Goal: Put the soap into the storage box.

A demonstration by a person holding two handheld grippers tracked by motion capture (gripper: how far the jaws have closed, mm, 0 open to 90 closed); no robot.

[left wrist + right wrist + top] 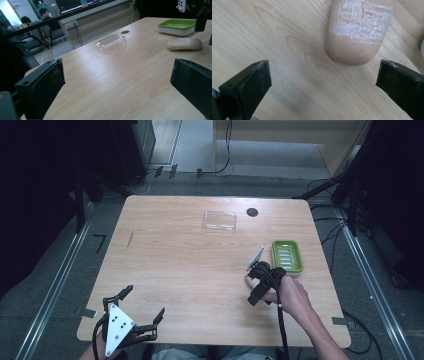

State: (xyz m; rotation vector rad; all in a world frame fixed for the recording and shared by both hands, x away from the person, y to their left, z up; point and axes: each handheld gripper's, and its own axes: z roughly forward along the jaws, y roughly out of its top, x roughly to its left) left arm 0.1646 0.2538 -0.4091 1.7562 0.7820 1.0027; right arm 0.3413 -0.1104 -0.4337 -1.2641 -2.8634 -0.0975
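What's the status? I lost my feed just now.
Right claw open, above the soap, not touching. Left claw open, idle at the table's near edge. Soap lies on the table beside the green dish. Nothing in the way.

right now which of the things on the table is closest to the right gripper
The tan soap bar, lying on the bare wood just ahead of the right gripper, whose jaws stand open. The green soap dish sits beside it, and the clear lid lies farther back.
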